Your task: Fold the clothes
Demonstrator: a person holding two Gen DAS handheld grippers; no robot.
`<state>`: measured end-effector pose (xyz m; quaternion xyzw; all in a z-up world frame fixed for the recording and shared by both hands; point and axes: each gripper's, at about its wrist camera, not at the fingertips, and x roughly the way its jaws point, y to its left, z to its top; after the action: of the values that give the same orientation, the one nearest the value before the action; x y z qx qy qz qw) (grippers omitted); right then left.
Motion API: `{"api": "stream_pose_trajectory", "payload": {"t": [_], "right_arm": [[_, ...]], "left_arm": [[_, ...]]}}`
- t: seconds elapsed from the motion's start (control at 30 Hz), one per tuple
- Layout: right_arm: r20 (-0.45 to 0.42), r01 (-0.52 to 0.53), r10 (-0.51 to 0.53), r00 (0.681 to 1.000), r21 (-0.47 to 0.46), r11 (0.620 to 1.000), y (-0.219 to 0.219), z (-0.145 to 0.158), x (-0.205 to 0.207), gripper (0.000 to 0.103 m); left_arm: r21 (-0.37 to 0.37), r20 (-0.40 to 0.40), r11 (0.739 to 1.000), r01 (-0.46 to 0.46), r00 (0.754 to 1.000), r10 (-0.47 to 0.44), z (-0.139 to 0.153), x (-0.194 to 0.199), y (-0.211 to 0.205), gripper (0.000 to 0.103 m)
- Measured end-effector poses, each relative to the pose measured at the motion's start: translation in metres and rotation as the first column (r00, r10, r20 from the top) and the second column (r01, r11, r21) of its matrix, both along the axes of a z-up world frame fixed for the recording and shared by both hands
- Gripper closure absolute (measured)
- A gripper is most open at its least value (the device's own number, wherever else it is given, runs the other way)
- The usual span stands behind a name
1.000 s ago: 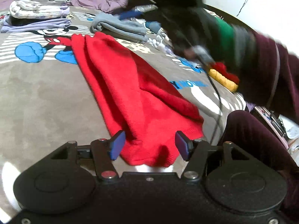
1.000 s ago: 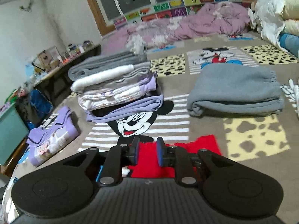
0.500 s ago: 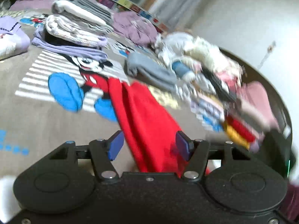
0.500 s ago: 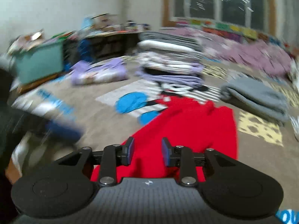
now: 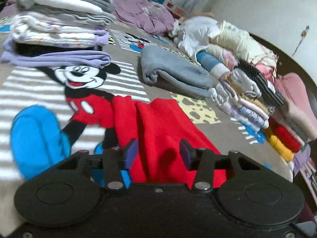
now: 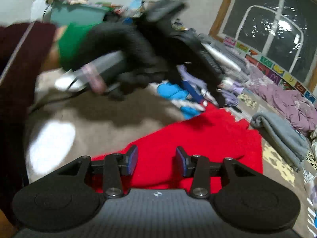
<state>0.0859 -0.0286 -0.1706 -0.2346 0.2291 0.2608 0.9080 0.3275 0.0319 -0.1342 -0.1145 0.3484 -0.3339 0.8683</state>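
Left wrist view: the left tongs stand apart, empty, low over the near end of the red garment, which lies lengthwise ahead of them on the cartoon blanket. A folded grey garment sits beyond, to the right.

Right wrist view: the right tongs are likewise apart, just above the red cloth's edge. The step looks like reaching for a fold; next, each must close on a corner.

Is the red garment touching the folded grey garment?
Apart. The left wrist view shows the red garment and the folded grey garment separated by a strip of bare patterned blanket.
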Motion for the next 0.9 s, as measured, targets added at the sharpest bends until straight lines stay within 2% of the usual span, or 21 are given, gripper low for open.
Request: {"api": "stream_pose_trajectory", "payload": {"t": [0.03, 0.1, 0.17, 0.23, 0.27, 0.33, 0.4, 0.47, 0.63, 0.7, 0.77, 0.8, 0.87, 0.9], "right_arm": [[-0.004, -0.001, 0.001, 1.0, 0.005, 1.0, -0.001, 0.0, 0.0, 0.06], [-0.012, -0.003, 0.004, 1.0, 0.023, 1.0, -0.005, 0.001, 0.0, 0.06], [-0.014, -0.007, 0.008, 1.0, 0.034, 0.999, -0.008, 0.002, -0.001, 0.059], [-0.007, -0.003, 0.003, 1.0, 0.044, 0.999, -0.011, 0.004, -0.001, 0.055], [0.012, 0.004, -0.004, 1.0, 0.051, 0.999, -0.012, 0.005, -0.002, 0.055], [0.039, 0.013, -0.016, 0.999, 0.066, 0.998, -0.013, 0.006, -0.003, 0.053], [0.035, 0.014, -0.017, 0.999, 0.081, 0.997, -0.016, 0.005, 0.002, 0.051], [-0.014, 0.021, -0.02, 1.0, 0.081, 0.997, -0.019, 0.002, 0.012, 0.05], [-0.08, 0.033, -0.024, 0.997, 0.111, 0.993, -0.027, 0.005, 0.016, 0.048], [-0.105, 0.035, -0.022, 0.994, 0.124, 0.992, -0.028, 0.006, 0.017, 0.048], [-0.126, 0.037, -0.02, 0.992, 0.132, 0.991, -0.03, 0.007, 0.017, 0.048], [-0.129, 0.034, -0.017, 0.992, 0.129, 0.991, -0.03, 0.009, 0.017, 0.048], [-0.123, 0.032, -0.016, 0.992, 0.124, 0.992, -0.029, 0.012, 0.016, 0.047], [-0.112, 0.034, -0.02, 0.994, 0.124, 0.992, -0.029, 0.014, 0.016, 0.046]], "left_arm": [[-0.001, -0.005, 1.0, 0.01, 1.0, -0.01, -0.002, 0.005, -0.002, 0.068], [0.003, -0.011, 1.0, 0.028, 1.0, -0.028, -0.006, 0.012, -0.005, 0.069], [-0.003, -0.031, 0.999, 0.037, 0.999, -0.037, -0.01, 0.019, -0.009, 0.082], [-0.012, -0.054, 0.999, 0.034, 0.998, -0.034, -0.015, 0.021, -0.009, 0.085], [-0.022, -0.05, 0.999, 0.036, 0.998, -0.037, -0.015, 0.021, -0.009, 0.093], [-0.03, 0.011, 0.999, 0.038, 0.999, -0.038, -0.008, 0.014, -0.009, 0.101], [-0.049, 0.11, 0.998, 0.043, 0.993, -0.037, 0.005, 0.002, -0.004, 0.101], [-0.046, 0.141, 0.998, 0.031, 0.99, -0.024, 0.01, -0.004, 0.001, 0.101], [0.072, 0.078, 0.997, -0.008, 0.997, 0.002, -0.014, 0.004, -0.009, 0.101], [0.109, 0.085, 0.994, -0.019, 0.996, 0.01, -0.014, 0.003, -0.014, 0.101], [0.117, 0.104, 0.993, -0.036, 0.994, 0.024, -0.01, 0.001, -0.013, 0.1], [0.111, 0.116, 0.993, -0.047, 0.993, 0.034, -0.007, -0.001, -0.011, 0.099], [0.092, 0.147, 0.994, -0.057, 0.988, 0.043, 0.0, -0.004, -0.005, 0.086], [0.078, 0.165, 0.995, -0.054, 0.985, 0.041, 0.003, -0.006, -0.004, 0.084]]}}
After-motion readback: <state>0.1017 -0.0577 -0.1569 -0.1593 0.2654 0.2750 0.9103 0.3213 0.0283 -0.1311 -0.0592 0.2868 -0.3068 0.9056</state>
